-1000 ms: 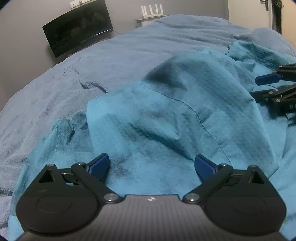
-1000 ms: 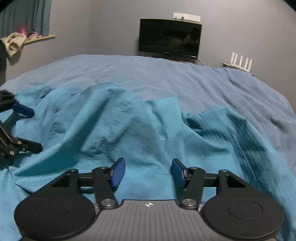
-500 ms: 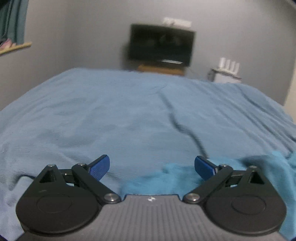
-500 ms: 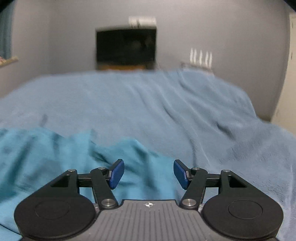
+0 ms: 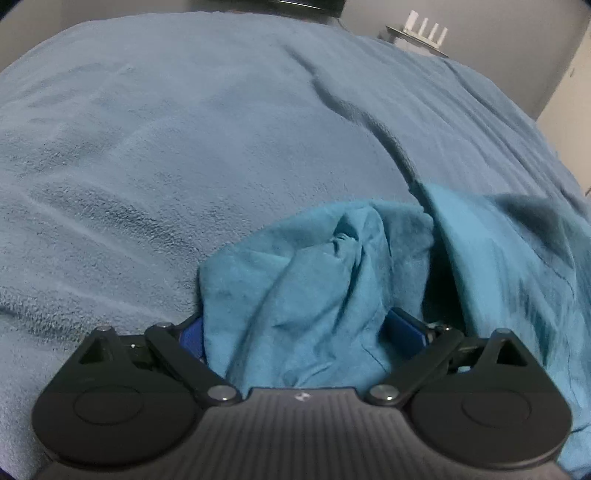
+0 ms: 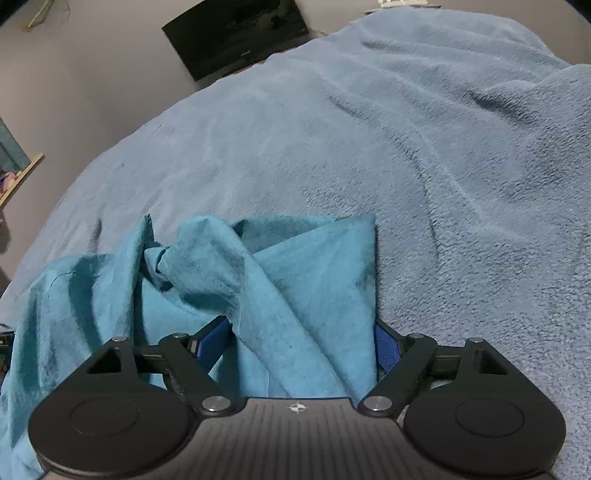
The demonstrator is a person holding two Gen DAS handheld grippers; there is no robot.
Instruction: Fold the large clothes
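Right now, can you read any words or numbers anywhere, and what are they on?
No readable words or numbers.
Small round crosshair mark, no letters, on the left gripper body.
Same mark on the right gripper body.
Faint pale speck on the TV lower edge: too small to read.

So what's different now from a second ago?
Both grippers swung away from the teal cloth, then dipped back down. Now cloth bunches between the wide-apart fingers of the left gripper and of the right gripper; neither is closed on it. The blue blanket stayed spread on the bed.
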